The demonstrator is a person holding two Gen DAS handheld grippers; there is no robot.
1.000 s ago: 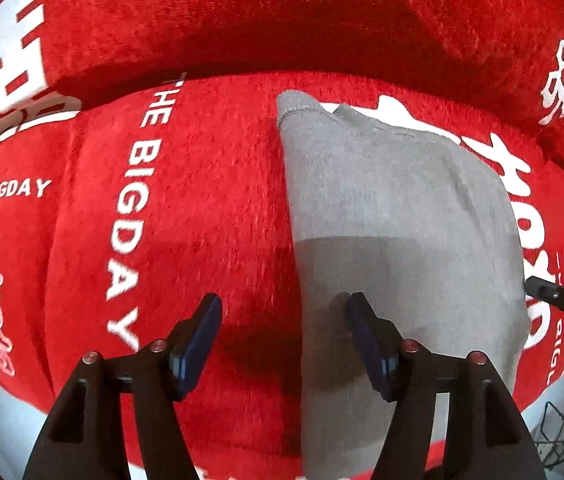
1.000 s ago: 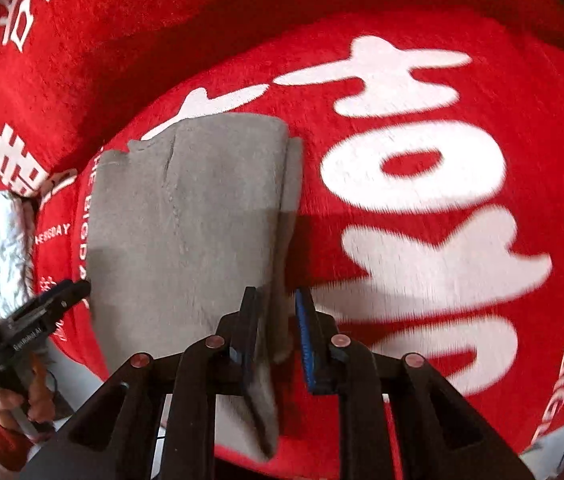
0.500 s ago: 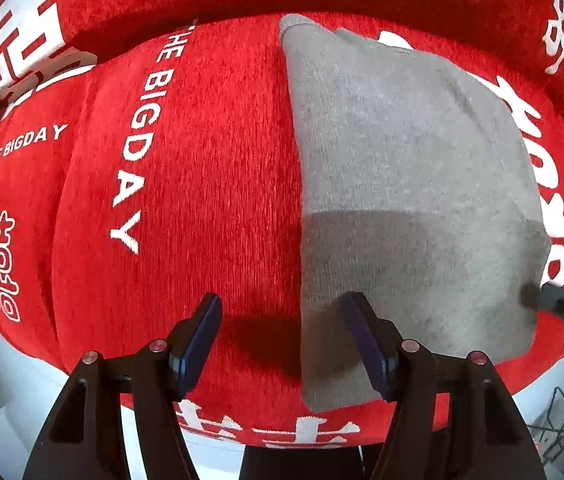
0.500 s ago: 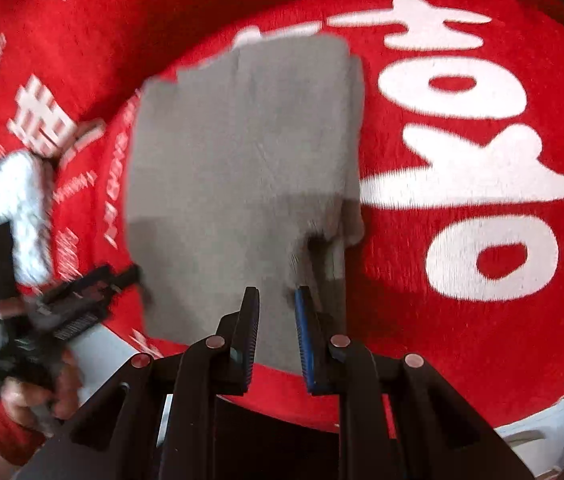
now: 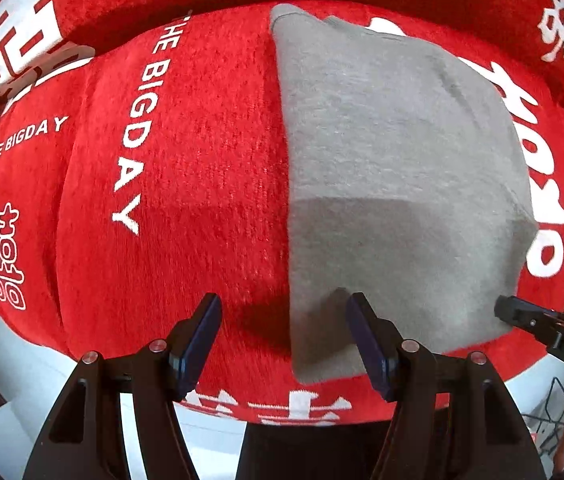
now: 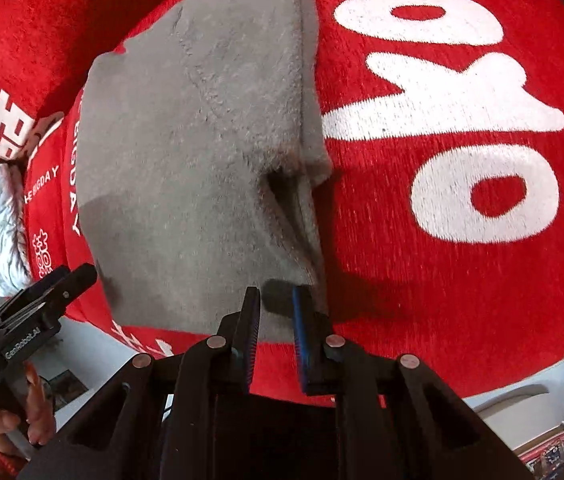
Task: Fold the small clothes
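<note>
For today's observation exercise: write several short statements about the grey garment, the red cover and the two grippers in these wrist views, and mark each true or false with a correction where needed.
1. The grey garment lies on a red cover with white lettering. True.
2. The left gripper is clamped shut on the garment. False: its fingers stand wide apart, straddling the garment's near left edge.
3. The right gripper has its fingers set narrowly apart at the garment's near edge. True.
4. The garment is blue denim. False: it is plain grey knit.
5. The lettering reads "THE BIGDAY". True.

"THE BIGDAY" on red blanket point(image 5: 202, 160)
</note>
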